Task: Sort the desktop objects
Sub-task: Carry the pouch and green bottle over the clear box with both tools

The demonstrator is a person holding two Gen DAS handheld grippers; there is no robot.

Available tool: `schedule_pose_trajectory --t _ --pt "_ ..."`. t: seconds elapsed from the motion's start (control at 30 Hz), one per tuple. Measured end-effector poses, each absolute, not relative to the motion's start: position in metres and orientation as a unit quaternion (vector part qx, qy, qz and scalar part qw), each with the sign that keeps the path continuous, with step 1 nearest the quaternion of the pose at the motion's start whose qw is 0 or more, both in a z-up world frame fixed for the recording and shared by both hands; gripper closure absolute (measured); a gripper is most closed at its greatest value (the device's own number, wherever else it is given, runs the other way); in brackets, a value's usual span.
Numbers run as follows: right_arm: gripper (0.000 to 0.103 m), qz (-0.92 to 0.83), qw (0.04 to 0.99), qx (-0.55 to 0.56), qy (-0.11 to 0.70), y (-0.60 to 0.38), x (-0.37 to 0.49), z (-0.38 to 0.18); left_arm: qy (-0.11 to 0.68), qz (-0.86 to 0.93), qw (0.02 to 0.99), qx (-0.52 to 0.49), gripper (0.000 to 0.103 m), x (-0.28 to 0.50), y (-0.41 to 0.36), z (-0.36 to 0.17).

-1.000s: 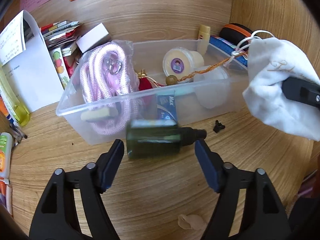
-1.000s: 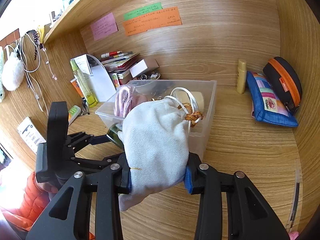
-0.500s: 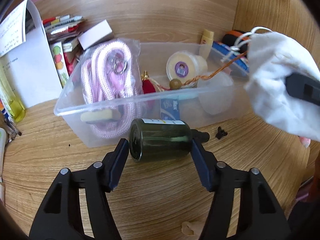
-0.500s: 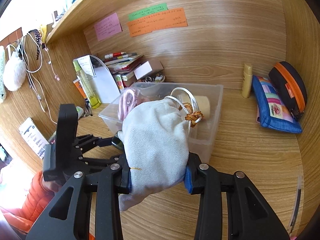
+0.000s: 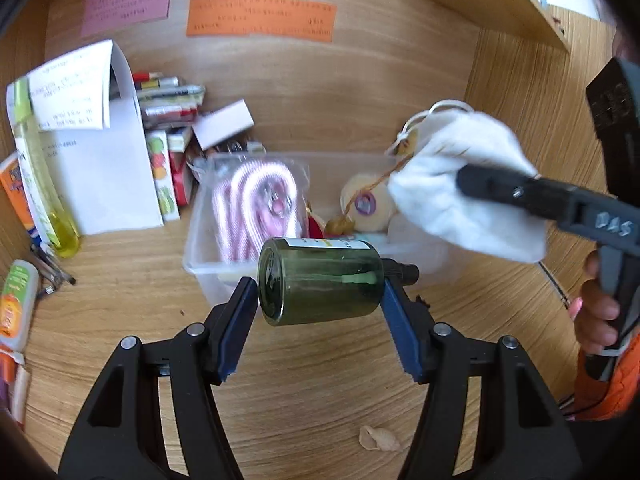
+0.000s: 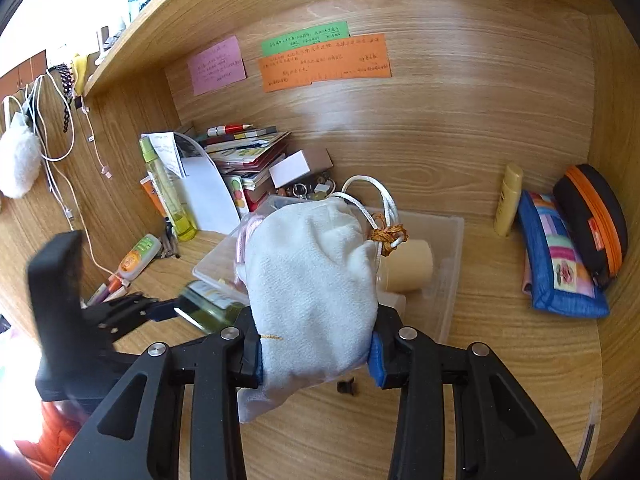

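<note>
My left gripper (image 5: 320, 300) is shut on a dark green glass bottle (image 5: 320, 282), held sideways above the desk just in front of the clear plastic bin (image 5: 200, 240); the bottle also shows in the right wrist view (image 6: 210, 306). My right gripper (image 6: 316, 344) is shut on a white drawstring pouch (image 6: 312, 276) and holds it over the bin's near right side; the pouch also shows in the left wrist view (image 5: 460, 192). The bin (image 6: 452, 264) holds a pink rope bundle (image 5: 256, 204), a cream round tub (image 5: 366, 204) and a red charm.
Papers, a yellow-green bottle (image 5: 44, 188) and stacked books (image 5: 172, 100) stand at the back left. A yellow tube (image 6: 508, 200), a blue patchwork pouch (image 6: 560, 264) and a black-orange case (image 6: 592, 216) lie at the right wall. A small black piece (image 6: 346, 386) lies on the desk.
My left gripper closed on the green bottle and lifted it off the desk toward the bin. My right gripper kept hold of the pouch and moved over the bin.
</note>
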State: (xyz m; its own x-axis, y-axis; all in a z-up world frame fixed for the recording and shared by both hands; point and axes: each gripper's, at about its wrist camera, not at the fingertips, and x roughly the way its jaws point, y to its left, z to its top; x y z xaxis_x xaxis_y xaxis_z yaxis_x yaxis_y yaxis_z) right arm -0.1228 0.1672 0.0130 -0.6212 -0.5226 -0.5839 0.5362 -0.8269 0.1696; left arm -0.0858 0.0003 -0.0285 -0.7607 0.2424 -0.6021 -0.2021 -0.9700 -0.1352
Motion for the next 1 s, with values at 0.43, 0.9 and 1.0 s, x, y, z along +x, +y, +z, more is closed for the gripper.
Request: schedule_pose_trajectory --t 0.43,0.9,1.0 --pt "0.069 -0.902 0.280 0.329 0.030 0.139 -0.159 0.002 -0.028 0.941 0.101 -0.322 0.040 -0.127 -0.020 -0.019" --pt "0.069 -0.889 0.289 0.352 0.052 0.111 -0.188 -0.021 -0.020 0.936 0.099 -0.337 0.040 -0.152 -0.027 -0.036" --pt "0.069 -0.887 0.285 0.359 0.054 0.110 -0.194 -0.027 -0.016 0.936 0.100 -0.337 0.040 -0.154 -0.026 -0.037"
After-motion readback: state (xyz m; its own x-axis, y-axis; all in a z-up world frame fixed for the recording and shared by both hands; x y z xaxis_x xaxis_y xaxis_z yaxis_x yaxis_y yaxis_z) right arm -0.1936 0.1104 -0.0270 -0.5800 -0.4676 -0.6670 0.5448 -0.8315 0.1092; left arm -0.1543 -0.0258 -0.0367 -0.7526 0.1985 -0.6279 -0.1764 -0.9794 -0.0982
